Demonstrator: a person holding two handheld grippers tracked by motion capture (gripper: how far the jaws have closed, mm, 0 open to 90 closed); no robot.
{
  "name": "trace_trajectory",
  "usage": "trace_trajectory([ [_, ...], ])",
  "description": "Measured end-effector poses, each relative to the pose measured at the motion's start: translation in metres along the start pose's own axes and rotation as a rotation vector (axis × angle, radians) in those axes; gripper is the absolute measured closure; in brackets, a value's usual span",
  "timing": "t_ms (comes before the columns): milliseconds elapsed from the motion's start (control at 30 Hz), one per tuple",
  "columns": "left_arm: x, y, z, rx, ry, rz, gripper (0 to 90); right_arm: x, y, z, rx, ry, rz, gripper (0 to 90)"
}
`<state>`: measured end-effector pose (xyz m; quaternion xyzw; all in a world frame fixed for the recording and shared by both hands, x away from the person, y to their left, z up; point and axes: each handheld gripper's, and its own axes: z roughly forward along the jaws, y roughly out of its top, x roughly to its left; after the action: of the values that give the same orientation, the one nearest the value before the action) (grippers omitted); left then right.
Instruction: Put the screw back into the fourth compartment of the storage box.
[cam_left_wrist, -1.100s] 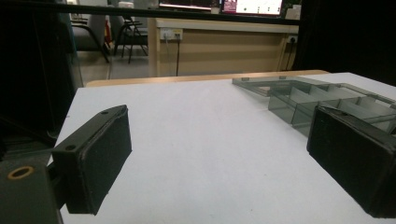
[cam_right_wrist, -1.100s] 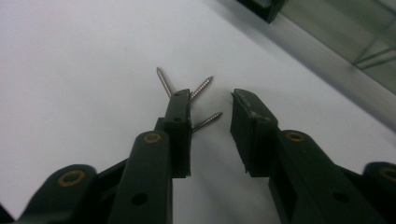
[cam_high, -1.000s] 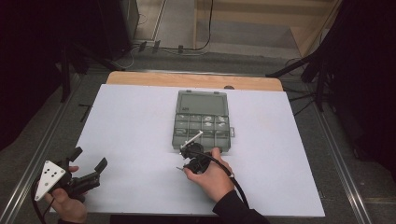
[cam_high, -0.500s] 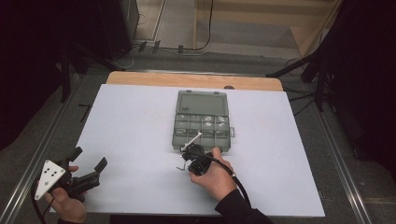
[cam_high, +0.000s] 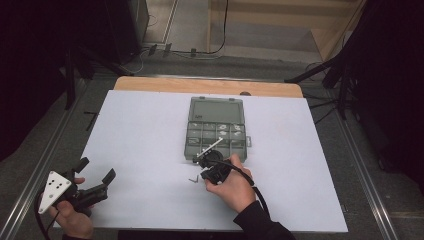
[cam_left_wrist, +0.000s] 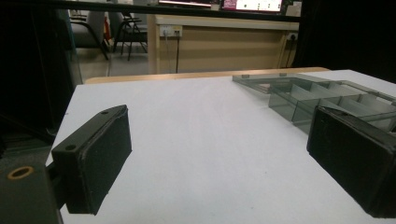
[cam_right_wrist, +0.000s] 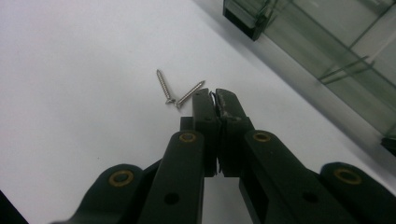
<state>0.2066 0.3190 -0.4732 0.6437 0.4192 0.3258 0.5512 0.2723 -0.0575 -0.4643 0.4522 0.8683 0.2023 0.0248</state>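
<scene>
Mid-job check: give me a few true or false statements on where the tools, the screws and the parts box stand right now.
1. The right tool is shut, its jaws pressed together. True.
2. Two screws lie on the white table, just beside the right tool's tips. True.
3. The left tool is clamped on a screw. False: its jaws stand wide apart with nothing between them.
4. The compartment box has its lid closed. False: the lid lies open behind the compartments.
5. The left tool is at the box. False: it is at the table's near left corner.
</scene>
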Motion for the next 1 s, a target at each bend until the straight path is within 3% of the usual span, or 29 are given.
trace_trajectory([
  [233,0.0,0.0,0.0,-0.004,0.0,-0.002,6.5,-0.009,0.001,-0.008,-0.031,0.019,0.002,89.9],
  [1000,-0.001,0.0,0.0,0.001,-0.002,-0.001,6.5,-0.046,0.006,-0.038,-0.103,0.003,0.049,89.9],
])
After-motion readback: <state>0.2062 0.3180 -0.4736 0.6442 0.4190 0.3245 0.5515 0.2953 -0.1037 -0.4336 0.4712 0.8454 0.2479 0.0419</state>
